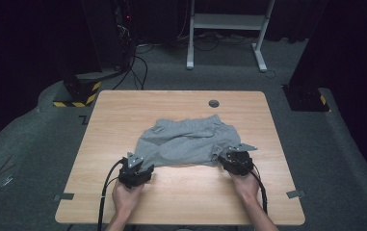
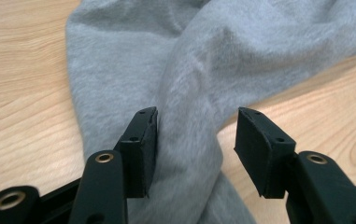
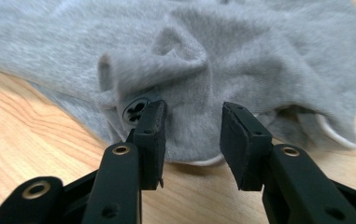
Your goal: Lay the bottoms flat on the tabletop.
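Note:
A pair of grey fleece shorts (image 1: 186,142) lies crumpled on the wooden table (image 1: 118,110), waistband toward the far side. My left gripper (image 1: 145,166) sits at the near left corner of the shorts. In the left gripper view a ridge of the grey cloth (image 2: 189,56) runs between the jaws of the left gripper (image 2: 196,116), which stand open; the left pad (image 2: 143,140) brushes the cloth and the right pad is clear of it. My right gripper (image 1: 227,159) is at the near right corner. In its own view the right gripper (image 3: 194,109) is open around the bunched hem (image 3: 213,56).
A round cable hole (image 1: 214,103) sits near the table's far edge. Bare wood lies in front of both hands. Behind the table stand a white desk frame (image 1: 224,21) and a black base with yellow stripes (image 1: 77,94), with cables on the floor.

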The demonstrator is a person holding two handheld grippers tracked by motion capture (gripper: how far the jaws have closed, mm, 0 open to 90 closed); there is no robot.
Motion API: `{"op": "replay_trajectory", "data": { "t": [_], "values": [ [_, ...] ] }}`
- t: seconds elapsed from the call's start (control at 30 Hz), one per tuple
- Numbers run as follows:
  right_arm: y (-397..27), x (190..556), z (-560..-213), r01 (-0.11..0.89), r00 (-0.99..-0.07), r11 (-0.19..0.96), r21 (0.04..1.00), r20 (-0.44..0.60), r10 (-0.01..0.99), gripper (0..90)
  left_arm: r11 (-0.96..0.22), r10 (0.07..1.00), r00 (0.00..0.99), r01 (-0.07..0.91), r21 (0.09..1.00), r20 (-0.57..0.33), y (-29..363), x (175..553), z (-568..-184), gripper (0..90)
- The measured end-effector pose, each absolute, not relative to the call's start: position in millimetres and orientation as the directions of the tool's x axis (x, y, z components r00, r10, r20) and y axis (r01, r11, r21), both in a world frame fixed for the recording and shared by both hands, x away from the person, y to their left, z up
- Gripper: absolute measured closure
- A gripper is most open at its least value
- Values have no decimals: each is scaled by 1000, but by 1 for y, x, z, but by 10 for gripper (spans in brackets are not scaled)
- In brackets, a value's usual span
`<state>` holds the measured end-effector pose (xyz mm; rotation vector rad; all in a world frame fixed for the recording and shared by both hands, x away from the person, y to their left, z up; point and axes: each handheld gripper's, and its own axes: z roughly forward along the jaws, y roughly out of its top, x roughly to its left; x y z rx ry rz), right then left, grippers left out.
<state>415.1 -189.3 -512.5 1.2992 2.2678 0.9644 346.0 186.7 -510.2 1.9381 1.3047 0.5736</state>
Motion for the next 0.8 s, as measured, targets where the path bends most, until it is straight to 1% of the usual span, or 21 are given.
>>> {"op": "replay_trajectory", "data": {
  "t": [0.07, 0.17, 0.23, 0.3, 0.47, 0.6, 0.7, 0.73, 0.8],
  "values": [
    [-188, 417, -515, 615, -521, 366, 698, 12, 853, 667, -230, 920, 391, 597, 768, -29, 187, 342, -510, 489],
    [-188, 415, -513, 602, -558, 418, 680, -16, 829, 817, -227, 920, 392, 598, 768, -33, 187, 339, -511, 489],
    [-190, 413, -511, 600, -579, 452, 660, -32, 815, 874, -229, 919, 392, 605, 763, -35, 186, 340, -514, 489],
    [-194, 408, -508, 594, -594, 473, 651, -42, 803, 888, -233, 920, 390, 613, 755, -33, 185, 341, -516, 490],
    [-217, 392, -498, 589, -591, 468, 660, -44, 805, 890, -227, 926, 376, 635, 738, -38, 185, 346, -521, 512],
    [-242, 377, -487, 581, -570, 454, 676, -61, 820, 889, -228, 926, 375, 637, 736, -38, 186, 349, -521, 561],
    [-257, 371, -488, 603, -542, 448, 660, -73, 837, 888, -230, 925, 377, 641, 733, -39, 187, 351, -520, 606],
    [-258, 370, -492, 616, -544, 462, 638, -80, 835, 886, -233, 925, 379, 642, 730, -38, 188, 351, -520, 620],
    [-252, 366, -502, 594, -597, 567, 570, -160, 787, 883, -240, 923, 384, 646, 725, -37, 189, 353, -519, 651]
  ]
}}
